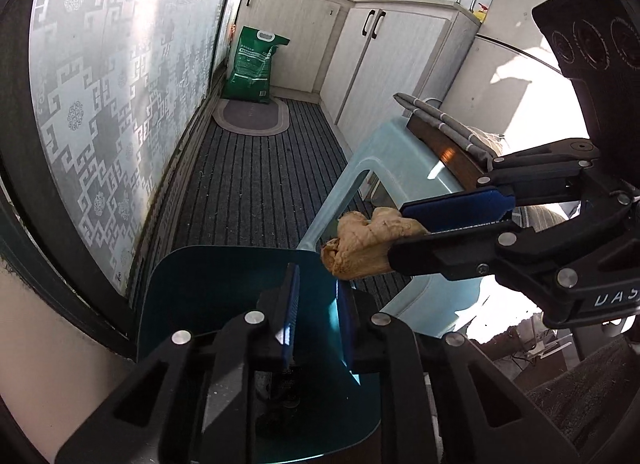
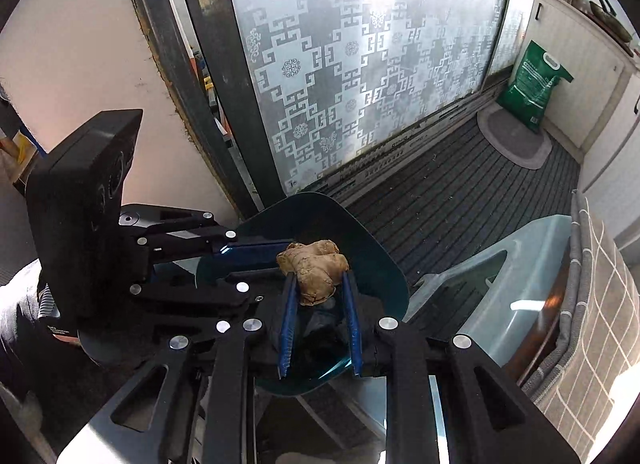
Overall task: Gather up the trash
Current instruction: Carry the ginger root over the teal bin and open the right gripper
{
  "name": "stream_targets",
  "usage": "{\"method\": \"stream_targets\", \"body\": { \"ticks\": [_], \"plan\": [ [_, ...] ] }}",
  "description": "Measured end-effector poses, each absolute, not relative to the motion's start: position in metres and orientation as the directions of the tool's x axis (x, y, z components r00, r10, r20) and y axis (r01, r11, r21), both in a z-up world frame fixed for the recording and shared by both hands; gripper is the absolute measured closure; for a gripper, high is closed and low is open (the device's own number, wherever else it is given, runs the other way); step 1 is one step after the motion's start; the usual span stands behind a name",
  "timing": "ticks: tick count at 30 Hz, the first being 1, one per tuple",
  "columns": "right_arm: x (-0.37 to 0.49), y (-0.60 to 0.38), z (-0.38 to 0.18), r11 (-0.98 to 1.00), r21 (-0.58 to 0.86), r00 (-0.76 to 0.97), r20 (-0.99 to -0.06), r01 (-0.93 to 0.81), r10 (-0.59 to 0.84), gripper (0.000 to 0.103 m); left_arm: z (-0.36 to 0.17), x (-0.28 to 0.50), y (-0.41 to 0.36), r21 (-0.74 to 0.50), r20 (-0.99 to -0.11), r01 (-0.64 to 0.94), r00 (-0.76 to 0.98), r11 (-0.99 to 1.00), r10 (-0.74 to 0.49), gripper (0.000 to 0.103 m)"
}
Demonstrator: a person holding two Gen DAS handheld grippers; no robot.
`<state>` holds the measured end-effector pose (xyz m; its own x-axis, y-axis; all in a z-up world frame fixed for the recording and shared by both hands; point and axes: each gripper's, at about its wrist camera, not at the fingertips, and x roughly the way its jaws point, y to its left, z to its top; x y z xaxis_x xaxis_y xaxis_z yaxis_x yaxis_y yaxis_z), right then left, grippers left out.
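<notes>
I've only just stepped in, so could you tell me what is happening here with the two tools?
A person is collecting trash with a handheld tool in each hand. The right tool is shut on a knobbly piece of ginger and holds it above a teal lid. The left tool grips that lid by its edge. All this is above a striped floor mat, beside a pale blue plastic stool.

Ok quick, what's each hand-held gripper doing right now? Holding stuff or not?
Left hand-held gripper: shut on the teal lid, gripping its edge.
Right hand-held gripper: shut on the ginger piece, held above the lid.
</notes>
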<state>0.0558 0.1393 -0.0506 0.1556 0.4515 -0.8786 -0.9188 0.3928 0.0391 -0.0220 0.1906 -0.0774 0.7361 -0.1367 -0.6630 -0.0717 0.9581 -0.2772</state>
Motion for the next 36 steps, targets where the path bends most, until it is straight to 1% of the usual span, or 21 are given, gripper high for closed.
{"method": "stream_targets", "body": {
  "ticks": [5, 8, 12, 16, 19, 21, 27, 30, 33, 34, 36],
  "plan": [
    [0.057, 0.151, -0.069, 0.385, 0.044, 0.127, -0.904, -0.922, 0.409, 0.081, -0.093, -0.021, 0.196, -0.264, -0.712, -0.081, 0.688, 0.961, -0.137, 0.085],
    [0.058, 0.157, -0.084, 0.39, 0.037, 0.115, -0.926, -0.92, 0.361, 0.081, -0.109, -0.019, 0.201, -0.243, -0.761, -0.108, 0.637, 0.964, -0.121, 0.086],
    [0.062, 0.164, -0.113, 0.406, 0.023, 0.094, -0.959, -0.914, 0.266, 0.081, -0.127, -0.019, 0.21, -0.227, -0.806, -0.138, 0.582, 0.964, -0.107, 0.087],
    [0.062, 0.167, -0.14, 0.408, 0.017, 0.061, -0.982, -0.913, 0.179, 0.081, -0.133, -0.022, 0.217, -0.222, -0.82, -0.164, 0.564, 0.961, -0.093, 0.087],
    [0.06, 0.17, -0.153, 0.414, 0.031, 0.036, -0.988, -0.91, 0.153, 0.08, -0.131, -0.026, 0.223, -0.226, -0.817, -0.18, 0.571, 0.957, -0.086, 0.087],
    [0.06, 0.17, -0.154, 0.415, 0.032, 0.036, -0.987, -0.909, 0.156, 0.076, -0.128, -0.029, 0.225, -0.23, -0.813, -0.189, 0.577, 0.955, -0.082, 0.087],
    [0.055, 0.163, -0.135, 0.427, 0.023, 0.086, -0.968, -0.904, 0.234, 0.076, -0.109, -0.039, 0.224, -0.232, -0.773, -0.18, 0.631, 0.956, -0.069, 0.087],
    [0.05, 0.152, -0.12, 0.429, -0.021, 0.153, -0.949, -0.903, 0.277, 0.076, -0.094, -0.048, 0.222, -0.22, -0.738, -0.176, 0.673, 0.959, -0.046, 0.086],
    [0.046, 0.138, -0.107, 0.468, -0.054, 0.223, -0.924, -0.882, 0.312, 0.076, -0.081, -0.059, 0.218, -0.196, -0.71, -0.193, 0.704, 0.962, -0.004, 0.07],
    [0.044, 0.132, -0.103, 0.485, -0.066, 0.248, -0.914, -0.872, 0.322, 0.076, -0.077, -0.061, 0.217, -0.192, -0.703, -0.194, 0.712, 0.962, 0.003, 0.07],
    [0.039, 0.125, -0.094, 0.511, -0.108, 0.312, -0.89, -0.853, 0.332, 0.072, -0.071, -0.066, 0.214, -0.188, -0.688, -0.193, 0.726, 0.963, 0.012, 0.07]
  ]
}}
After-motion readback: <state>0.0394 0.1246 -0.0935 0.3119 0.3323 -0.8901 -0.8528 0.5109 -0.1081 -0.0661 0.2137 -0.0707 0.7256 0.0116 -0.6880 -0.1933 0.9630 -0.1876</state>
